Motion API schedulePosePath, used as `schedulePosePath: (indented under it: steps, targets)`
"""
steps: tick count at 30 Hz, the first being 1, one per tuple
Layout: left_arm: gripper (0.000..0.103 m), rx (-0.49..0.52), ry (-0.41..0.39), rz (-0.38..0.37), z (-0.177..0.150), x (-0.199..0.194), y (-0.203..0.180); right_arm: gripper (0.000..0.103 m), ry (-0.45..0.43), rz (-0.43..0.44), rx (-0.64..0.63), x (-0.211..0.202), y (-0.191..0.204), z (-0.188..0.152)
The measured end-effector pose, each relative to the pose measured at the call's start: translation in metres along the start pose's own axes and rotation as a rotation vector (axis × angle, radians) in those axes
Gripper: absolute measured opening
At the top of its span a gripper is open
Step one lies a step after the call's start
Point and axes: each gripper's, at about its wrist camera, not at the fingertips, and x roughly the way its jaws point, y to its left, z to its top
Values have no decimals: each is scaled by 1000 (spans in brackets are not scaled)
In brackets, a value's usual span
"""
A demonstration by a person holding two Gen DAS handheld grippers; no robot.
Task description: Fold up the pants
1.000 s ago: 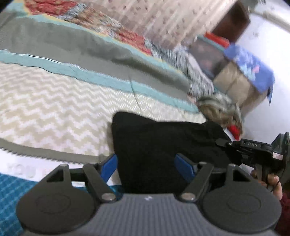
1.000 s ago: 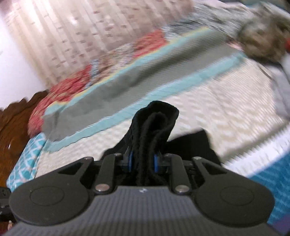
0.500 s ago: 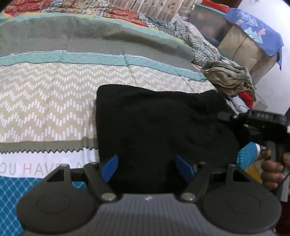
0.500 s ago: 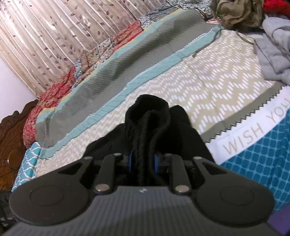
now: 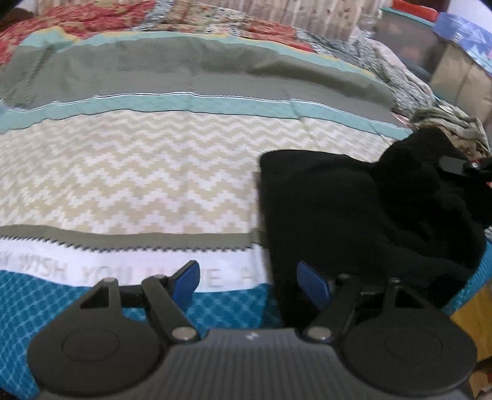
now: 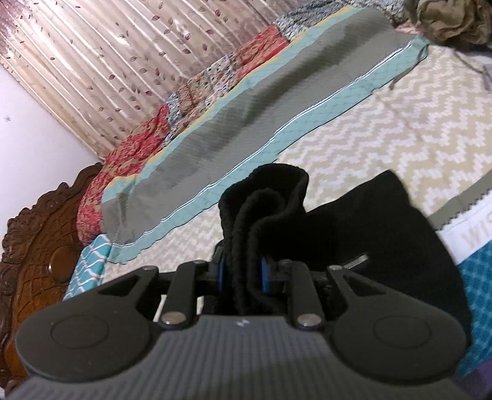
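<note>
A: On the bed, what is being seen to differ from half a second ago?

B: In the left wrist view the black pants [image 5: 363, 215] are now being shown off to the right, where earlier they were filling the space between the blue pads. The left gripper [image 5: 249, 281] is being held spread apart over the bedspread [image 5: 129, 172], with only the pants' near edge lying by its right pad and nothing being pressed. In the right wrist view little is being changed: the bunched fold is still being pinched, though more of the carved headboard [image 6: 40, 246] is being brought into view.

A: How are the pants being presented?

B: As a dark, thick, soft mass, folded over, being laid on the zigzag and teal bands near the bed's front edge. One end is being lifted as a rolled wad of layers by the right gripper [image 6: 243, 274], whose blue pads are being clenched on it. A short metallic strip is being shown on the cloth just right of that gripper; what it is cannot be told.

A: And the counts?

B: One pair of pants, two grippers, one bedspread with one lettered white band, and one crumpled olive garment [image 6: 446, 21] being left well apart at the far side. One pleated curtain [image 6: 107, 61] is being seen behind.
</note>
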Motion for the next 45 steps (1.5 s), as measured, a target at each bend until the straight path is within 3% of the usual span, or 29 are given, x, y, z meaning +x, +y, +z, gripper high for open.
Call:
schedulePosePath:
  steps: [6,11,16,22,27,40,42,45]
  targets:
    - [73,-57,-26,47,1,-7,32,24,50,72,44,20,27,5]
    - [73,-93,-48,112,-2,-12,59,24,118,118,27,50,73,1]
    - [73,-160,-54,163,-8,-17,93,24,208,177,-53,92,132,-19]
    - [73,-251,-56,221,-19,-25,132,24,313,239,-75,146,170,-46]
    - [74,-320,-71,228,-27,-32,154,24,372,226,-19,171,165,-57]
    - [76,-347,-87,180,-24,-32,152,25,264,57,84,134,79,-50]
    - [76,-342,-88,171,-22,-32,147,28,242,9,37,131,74,-50]
    - [77,-334,-98,148,-17,-32,140,45,221,-29,-3,120,69,-51]
